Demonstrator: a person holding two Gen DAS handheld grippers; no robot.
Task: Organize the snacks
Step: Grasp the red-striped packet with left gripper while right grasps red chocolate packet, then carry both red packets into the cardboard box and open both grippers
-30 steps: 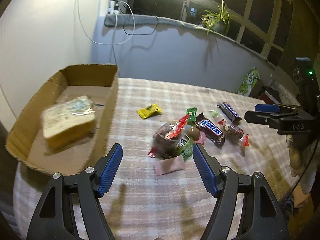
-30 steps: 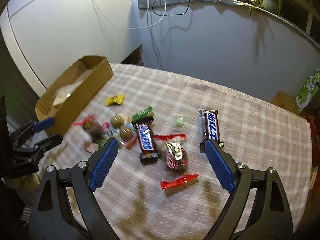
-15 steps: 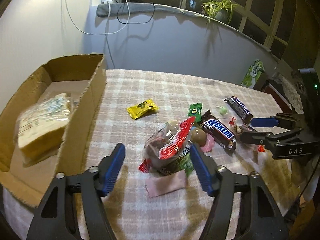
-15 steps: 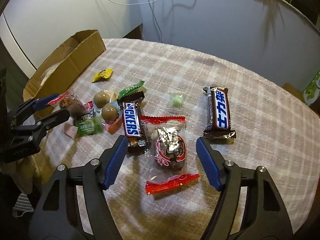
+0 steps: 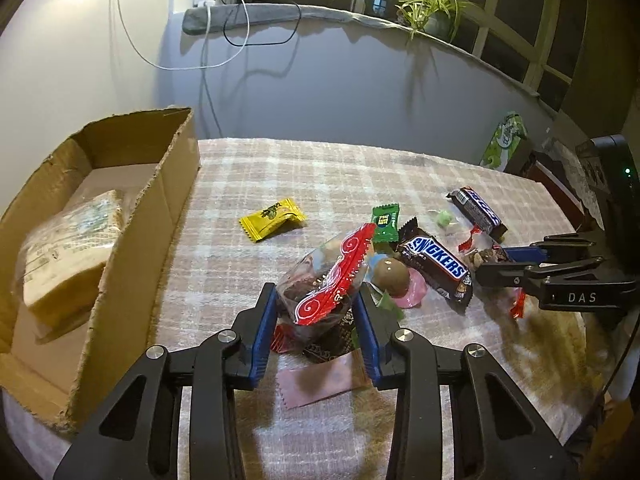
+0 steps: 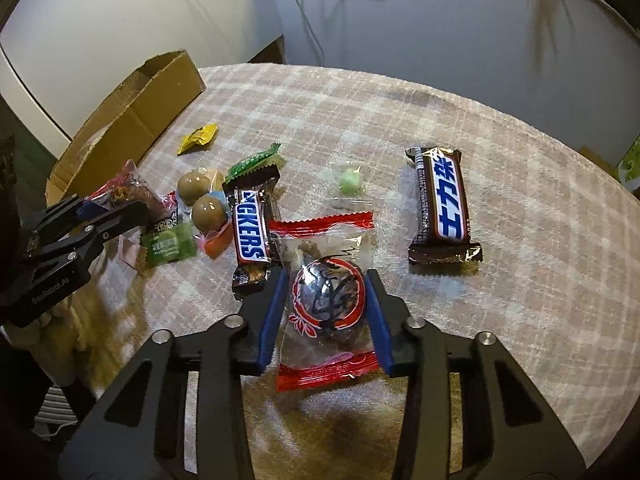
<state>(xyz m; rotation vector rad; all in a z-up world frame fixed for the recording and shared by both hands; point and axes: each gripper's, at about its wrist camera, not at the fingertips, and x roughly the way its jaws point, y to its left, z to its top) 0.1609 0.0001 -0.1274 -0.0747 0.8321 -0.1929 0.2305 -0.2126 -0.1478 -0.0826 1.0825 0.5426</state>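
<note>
My left gripper [image 5: 315,294] is closing its jaws, and the blue pads press the sides of a clear packet with a red swirl edge [image 5: 328,276] holding a brown cake, tipped up off the snack pile. My right gripper [image 6: 326,276] is also closing. Its pads touch both sides of a round dark pastry in a clear, red-ended packet [image 6: 328,300] lying on the cloth. A Snickers bar [image 6: 250,236] lies just left of it and a second bar with white characters [image 6: 442,204] to the right. The cardboard box [image 5: 132,232] at left holds a wrapped yellow cake [image 5: 68,248].
On the plaid tablecloth [image 6: 520,160] lie a yellow sweet [image 5: 274,218], a green sweet [image 5: 385,220], brown foil balls [image 5: 392,276], a pale green candy [image 6: 349,180] and a pink sachet [image 5: 320,380]. The round table's edge curves close at right. A green carton [image 5: 506,140] stands beyond it.
Both grippers came down toward the table and narrowed their jaws. The left now squeezes the red-edged cake packet, which has tipped up; the right now flanks the round pastry packet.
</note>
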